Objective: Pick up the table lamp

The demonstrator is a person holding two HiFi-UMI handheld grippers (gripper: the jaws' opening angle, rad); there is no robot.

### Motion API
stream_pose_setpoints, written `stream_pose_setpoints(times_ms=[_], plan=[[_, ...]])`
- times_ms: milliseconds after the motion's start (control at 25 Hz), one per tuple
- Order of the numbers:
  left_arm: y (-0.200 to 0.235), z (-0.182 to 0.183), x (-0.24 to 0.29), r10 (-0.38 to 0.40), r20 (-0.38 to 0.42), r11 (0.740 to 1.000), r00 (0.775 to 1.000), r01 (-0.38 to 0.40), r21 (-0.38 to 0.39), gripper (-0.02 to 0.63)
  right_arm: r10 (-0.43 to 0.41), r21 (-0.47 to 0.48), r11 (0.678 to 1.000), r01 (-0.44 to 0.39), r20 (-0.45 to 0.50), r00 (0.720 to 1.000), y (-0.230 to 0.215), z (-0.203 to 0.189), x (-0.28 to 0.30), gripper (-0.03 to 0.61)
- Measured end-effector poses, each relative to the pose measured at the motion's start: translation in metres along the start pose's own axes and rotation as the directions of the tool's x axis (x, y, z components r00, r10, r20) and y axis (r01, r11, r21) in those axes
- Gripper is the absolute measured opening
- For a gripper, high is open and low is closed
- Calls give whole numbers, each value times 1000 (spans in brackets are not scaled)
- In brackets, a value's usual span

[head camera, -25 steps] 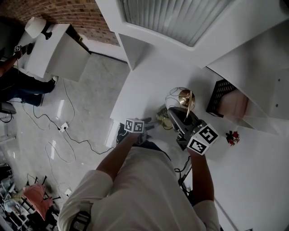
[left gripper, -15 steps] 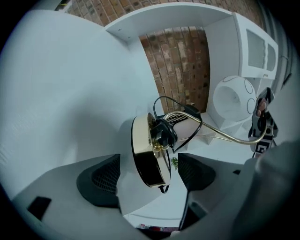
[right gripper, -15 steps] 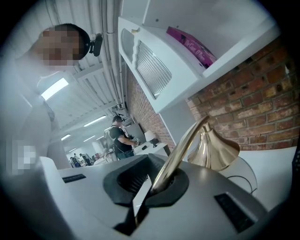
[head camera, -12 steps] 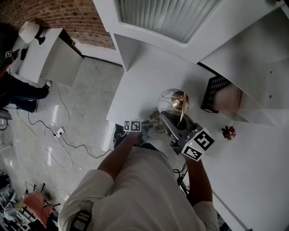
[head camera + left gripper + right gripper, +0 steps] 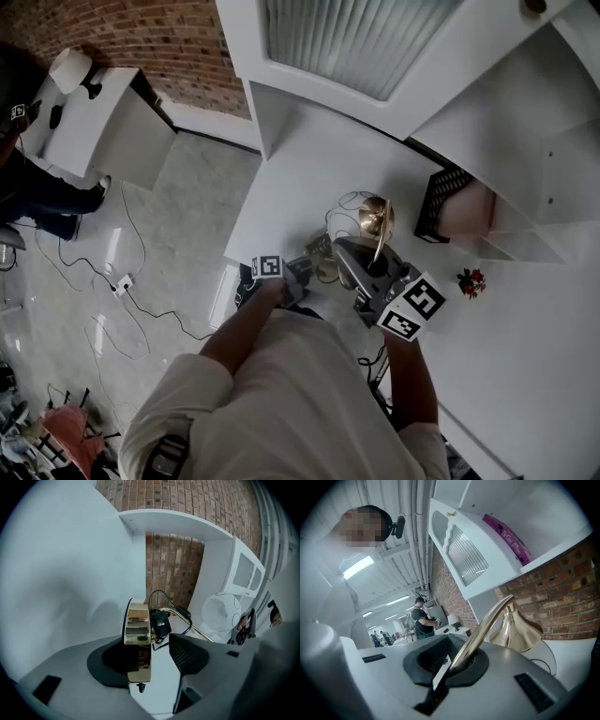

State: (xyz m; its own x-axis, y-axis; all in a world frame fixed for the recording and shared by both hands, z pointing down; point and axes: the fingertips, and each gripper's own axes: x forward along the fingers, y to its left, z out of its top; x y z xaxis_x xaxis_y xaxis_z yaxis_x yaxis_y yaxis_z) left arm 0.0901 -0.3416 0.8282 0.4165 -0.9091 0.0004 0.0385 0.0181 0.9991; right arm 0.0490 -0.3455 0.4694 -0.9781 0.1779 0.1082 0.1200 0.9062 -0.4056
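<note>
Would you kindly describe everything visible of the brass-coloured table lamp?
The brass-coloured table lamp looks like polished metal: round flat base, thin curved stem, flared shade, black cord with switch. It is tilted, its base on edge. The right gripper is shut on the stem; the left gripper is closing its jaws, the base between them.

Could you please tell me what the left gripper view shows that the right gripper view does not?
Only the left gripper view: the round brass base, edge-on between the closing jaws of the left gripper, touching one pad, plus a black inline switch. Only the right gripper view: the curved stem clamped by the right gripper, the brass shade and a pink book. Both: parts of the table lamp and a brick wall.
</note>
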Motion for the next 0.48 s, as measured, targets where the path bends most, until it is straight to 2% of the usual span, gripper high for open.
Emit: stream_pose_setpoints(times_ms=[160,240,480], plan=[[-27,-3,-5,-60,1,998,998,60,-8,264,-6,-49,999,5,-13,1000,14,11,-5,11],[-34,-4,-11,-59,-6,998,998,59,14,257,-4,-64,998,2,-20,1000,23,16,-5,12],[-59,0,-17,-114,-10,993,993,114,32,243,-20,-70,997,19,-7,1000,31,32,-8,12]])
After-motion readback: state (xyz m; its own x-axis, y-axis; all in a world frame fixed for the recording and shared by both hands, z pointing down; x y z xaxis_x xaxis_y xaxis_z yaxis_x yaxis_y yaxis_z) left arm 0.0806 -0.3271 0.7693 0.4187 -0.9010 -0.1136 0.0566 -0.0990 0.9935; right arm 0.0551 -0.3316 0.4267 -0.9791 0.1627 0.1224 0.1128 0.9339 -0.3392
